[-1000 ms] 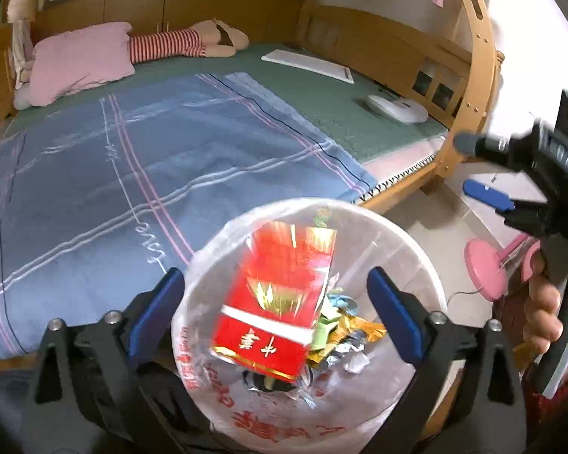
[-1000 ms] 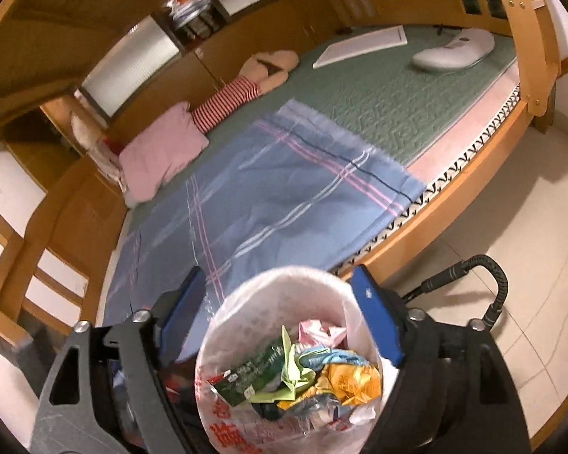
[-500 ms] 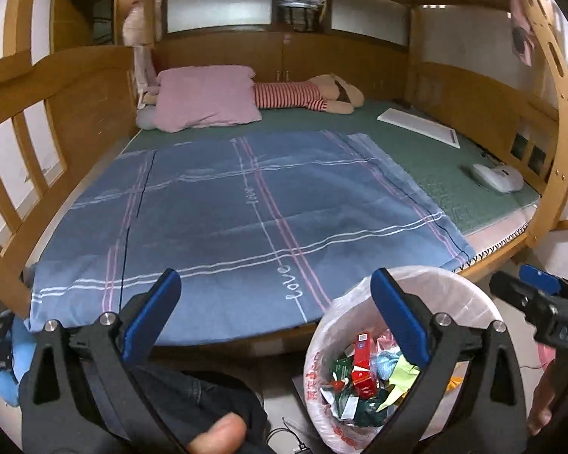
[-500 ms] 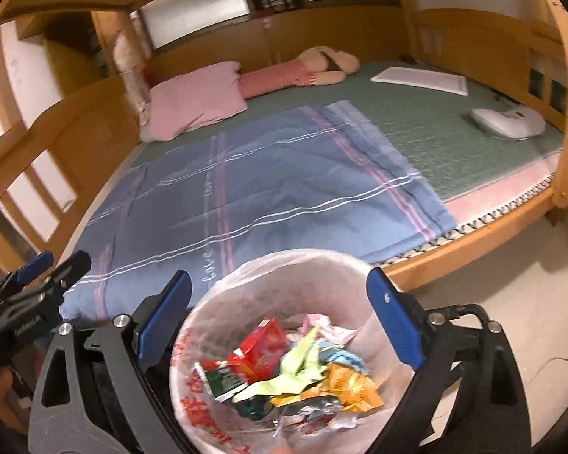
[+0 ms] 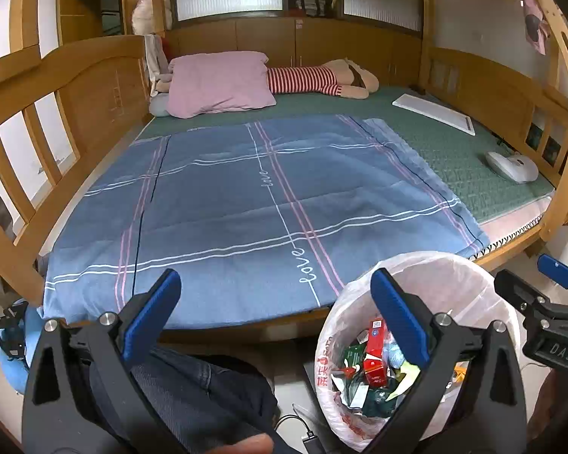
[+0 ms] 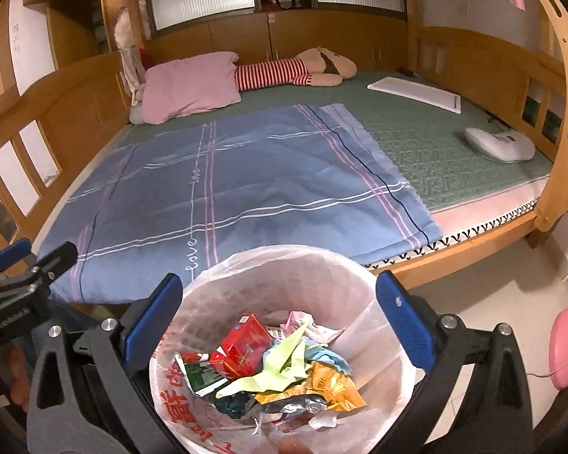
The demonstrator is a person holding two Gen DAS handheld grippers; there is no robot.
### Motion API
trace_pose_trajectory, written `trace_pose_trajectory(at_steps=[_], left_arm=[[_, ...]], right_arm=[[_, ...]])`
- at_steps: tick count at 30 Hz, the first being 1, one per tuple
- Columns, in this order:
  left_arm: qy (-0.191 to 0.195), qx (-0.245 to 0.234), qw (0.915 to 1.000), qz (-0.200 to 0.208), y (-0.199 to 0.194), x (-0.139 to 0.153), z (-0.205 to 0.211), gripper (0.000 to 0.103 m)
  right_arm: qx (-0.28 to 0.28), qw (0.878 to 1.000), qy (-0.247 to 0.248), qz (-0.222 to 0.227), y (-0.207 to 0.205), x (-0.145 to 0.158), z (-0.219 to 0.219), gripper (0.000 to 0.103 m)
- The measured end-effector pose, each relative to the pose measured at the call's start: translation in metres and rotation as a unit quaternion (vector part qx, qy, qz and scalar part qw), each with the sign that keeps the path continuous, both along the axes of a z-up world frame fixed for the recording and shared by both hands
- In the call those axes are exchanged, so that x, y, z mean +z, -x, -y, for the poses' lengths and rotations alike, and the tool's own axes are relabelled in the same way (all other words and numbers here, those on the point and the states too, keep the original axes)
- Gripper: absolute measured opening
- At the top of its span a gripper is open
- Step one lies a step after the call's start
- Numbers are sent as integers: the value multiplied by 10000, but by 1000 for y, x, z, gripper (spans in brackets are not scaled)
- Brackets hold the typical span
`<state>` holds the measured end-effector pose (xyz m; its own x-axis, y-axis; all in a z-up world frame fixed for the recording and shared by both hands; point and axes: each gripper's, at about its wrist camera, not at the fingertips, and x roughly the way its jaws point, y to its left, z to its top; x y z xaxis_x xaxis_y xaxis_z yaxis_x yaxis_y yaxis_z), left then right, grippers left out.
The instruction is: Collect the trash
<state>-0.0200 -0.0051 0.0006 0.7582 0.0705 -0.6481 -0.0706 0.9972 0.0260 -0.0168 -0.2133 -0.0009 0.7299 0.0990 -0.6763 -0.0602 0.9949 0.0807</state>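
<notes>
- At the far left of the right wrist view, the left gripper (image 6: 22, 265) hangs beside the bed's near edge; in its own camera its jaws stand wide apart with nothing between them, only the blue blanket (image 5: 253, 204) and a dark trouser leg (image 5: 193, 382) beyond.
- Moving rightward, the lined trash bin (image 6: 284, 265) sits on the floor just in front of the bed frame, its thin plastic bag folded over the rim.
- Inside lies the trash: a red carton (image 6: 246, 344), a green packet (image 6: 202, 376), a folded pale-green paper (image 6: 284, 363) and an orange wrapper (image 6: 333, 386), heaped together at the bottom.
- The right gripper (image 6: 280, 321) hovers over the bin mouth, jaws spread as wide as they go and gripping nothing; the bin merely shows between its blue pads.
- Further right, a white device (image 6: 500, 143) and a flat white board (image 6: 416, 94) rest on the green mat (image 6: 435, 143); neither looks like rubbish.
- Judgement: the drop-off step looks finished, and no loose litter shows on the blanket.
- The next move likely calls for scanning bed and floor for leftovers, or stopping.
</notes>
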Motion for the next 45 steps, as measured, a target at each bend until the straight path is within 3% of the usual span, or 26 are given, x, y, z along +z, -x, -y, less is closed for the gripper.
trace_pose_trajectory(at_steps=[45], left_arm=[[103, -88, 9999, -73, 1, -5, 1, 100]], right_arm=[[72, 9999, -35, -103, -6, -12, 7, 100]])
